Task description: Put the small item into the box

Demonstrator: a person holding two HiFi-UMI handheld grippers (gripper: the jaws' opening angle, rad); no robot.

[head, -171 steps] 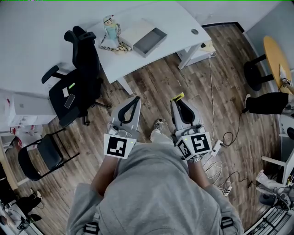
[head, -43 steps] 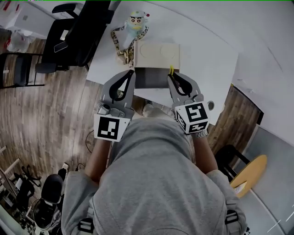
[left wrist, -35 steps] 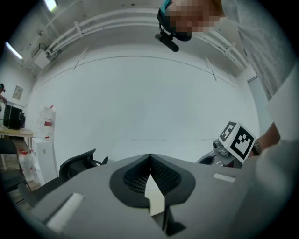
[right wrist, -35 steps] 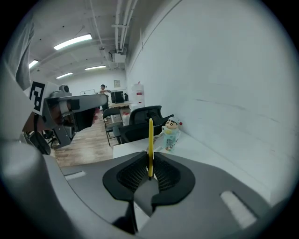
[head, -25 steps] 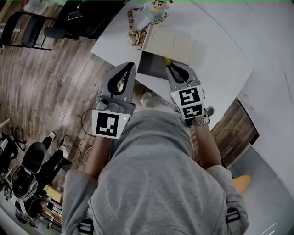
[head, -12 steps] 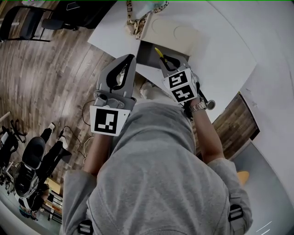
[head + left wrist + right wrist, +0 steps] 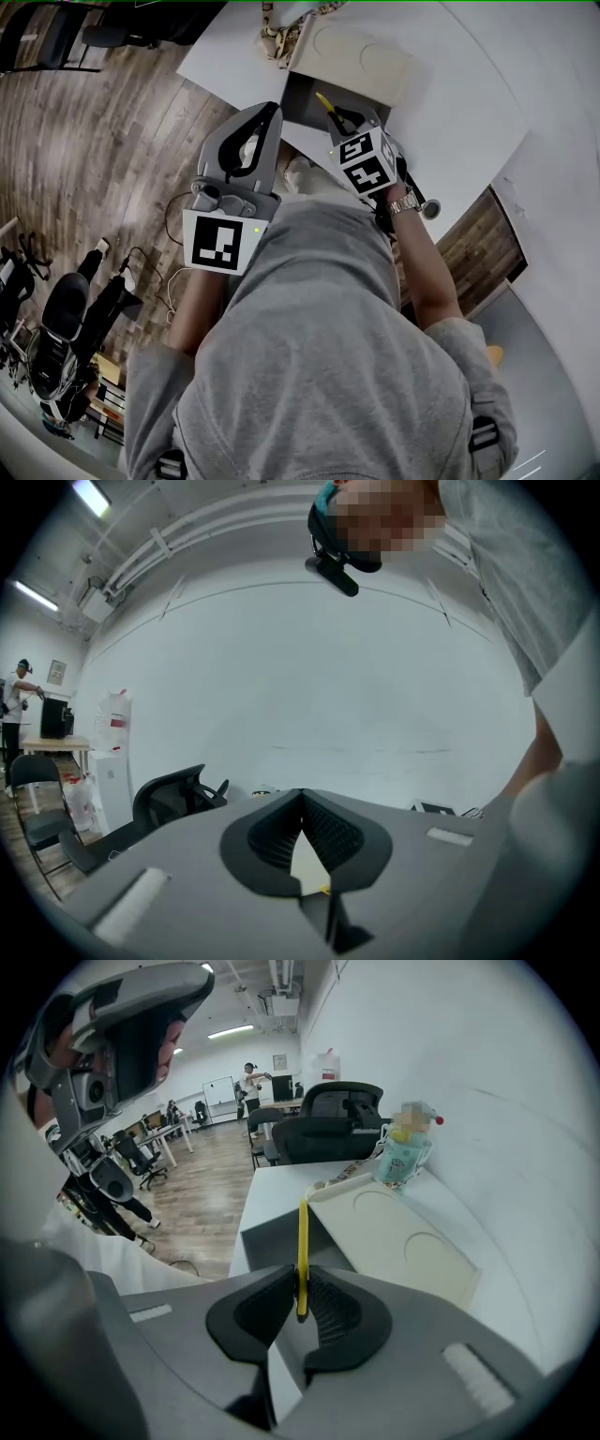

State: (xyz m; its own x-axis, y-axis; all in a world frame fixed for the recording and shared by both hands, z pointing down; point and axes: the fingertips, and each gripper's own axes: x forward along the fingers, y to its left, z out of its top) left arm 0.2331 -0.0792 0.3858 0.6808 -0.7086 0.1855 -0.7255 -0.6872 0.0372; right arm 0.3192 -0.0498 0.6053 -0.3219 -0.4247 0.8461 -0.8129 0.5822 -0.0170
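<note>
- The right hand-held gripper (image 7: 300, 1283) has its 2 jaws clamped on a thin yellow item (image 7: 302, 1241), which stands up from between the pads
- In the head view that right hand-held gripper (image 7: 336, 114) hangs over the near edge of the box (image 7: 302, 92), and the yellow item's (image 7: 323, 100) free end juts out over the box's grey inside
- The box (image 7: 272, 1237) is open, grey within, and sits on a white tabletop (image 7: 459, 103)
- Its pale lid (image 7: 398, 1237) lies folded back on the box's far side, showing 2 round pressed rings
- Beyond the lid, farther from the box, stands a small figurine (image 7: 405, 1152) with a patterned cord (image 7: 277, 26) lying beside it
- The left hand-held gripper (image 7: 301, 794) has its jaws together at the tips with nothing between them
- In the head view the left hand-held gripper (image 7: 272, 111) sits just left of the box's near left corner, at the tabletop's edge, apart from the box
- Each hand-held gripper carries a cube with square markers; the right one's cube (image 7: 364, 164) is nearer the person than the box
- A black office chair (image 7: 328, 1119) stands past the tabletop's far end, well beyond the box
- The person wears a grey hooded top (image 7: 319, 347) and a watch (image 7: 403, 202) on the right wrist
</note>
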